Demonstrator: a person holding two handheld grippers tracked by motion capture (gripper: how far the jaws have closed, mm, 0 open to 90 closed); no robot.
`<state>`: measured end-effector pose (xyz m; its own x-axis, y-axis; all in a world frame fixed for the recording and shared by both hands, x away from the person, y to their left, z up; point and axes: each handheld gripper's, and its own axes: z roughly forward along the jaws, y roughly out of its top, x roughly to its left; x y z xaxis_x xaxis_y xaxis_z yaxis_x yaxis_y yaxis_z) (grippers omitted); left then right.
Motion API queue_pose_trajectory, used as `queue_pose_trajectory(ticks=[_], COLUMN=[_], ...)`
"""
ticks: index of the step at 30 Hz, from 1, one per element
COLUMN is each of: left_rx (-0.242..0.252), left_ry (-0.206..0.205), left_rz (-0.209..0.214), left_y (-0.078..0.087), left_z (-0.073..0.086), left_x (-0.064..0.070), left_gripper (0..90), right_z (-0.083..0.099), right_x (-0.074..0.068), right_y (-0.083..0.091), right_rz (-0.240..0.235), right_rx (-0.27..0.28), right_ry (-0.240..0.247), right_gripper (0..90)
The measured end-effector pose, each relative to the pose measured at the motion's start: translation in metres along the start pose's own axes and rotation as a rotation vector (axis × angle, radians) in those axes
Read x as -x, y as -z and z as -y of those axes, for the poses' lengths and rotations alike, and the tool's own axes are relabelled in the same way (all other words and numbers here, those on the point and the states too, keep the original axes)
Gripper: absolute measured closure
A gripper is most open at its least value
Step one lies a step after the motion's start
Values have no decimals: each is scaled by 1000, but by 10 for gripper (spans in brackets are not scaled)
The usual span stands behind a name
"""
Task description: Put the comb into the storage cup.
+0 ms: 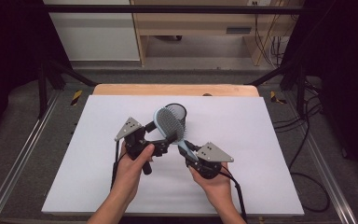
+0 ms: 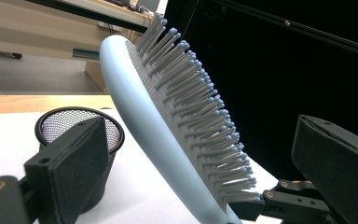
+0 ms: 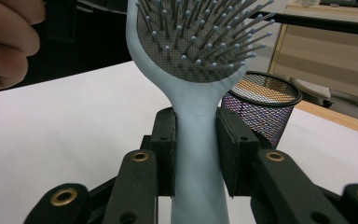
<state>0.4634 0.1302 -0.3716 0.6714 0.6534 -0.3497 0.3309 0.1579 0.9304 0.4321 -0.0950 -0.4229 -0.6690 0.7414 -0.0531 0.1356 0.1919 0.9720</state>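
- Between the right claw (image 3: 196, 154) jaws: pale blue hairbrush (image 3: 196, 154) handle, clamped on both sides.
- Brush head tilts up off the counter (image 1: 261, 140), bristles facing the left claw (image 2: 200, 154).
- Left claw spread wide, jaws either side of the brush head, neither touching it.
- Just behind the brush: black mesh cup (image 1: 177, 111), upright on the white counter.

A white rectangular sheet (image 1: 242, 154) covers the wooden table (image 1: 175, 89) mid-frame; pale wooden shelving (image 1: 191, 28) stands at top centre, black cables (image 1: 307, 140) right.
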Motion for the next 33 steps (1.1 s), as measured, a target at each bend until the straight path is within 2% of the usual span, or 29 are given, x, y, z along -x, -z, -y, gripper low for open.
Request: queue_pose_trajectory(ticks=[12, 17, 26, 33], left_rx=[8, 19, 42, 49], left_ry=[45, 79, 123, 176], left_rz=[-14, -15, -2, -13], left_y=[-5, -6, -6, -7], left_z=[1, 0, -1, -1], left_x=[-5, -7, -7, -9], left_gripper=[45, 73, 209, 304], right_z=[0, 0, 1, 1], right_x=[-3, -5, -7, -7], right_y=[-1, -2, -3, -3], right_rz=[-7, -8, -12, -8], right_rx=[1, -1, 0, 3], right_ry=[9, 16, 26, 24], right_gripper=[698, 697, 697, 697])
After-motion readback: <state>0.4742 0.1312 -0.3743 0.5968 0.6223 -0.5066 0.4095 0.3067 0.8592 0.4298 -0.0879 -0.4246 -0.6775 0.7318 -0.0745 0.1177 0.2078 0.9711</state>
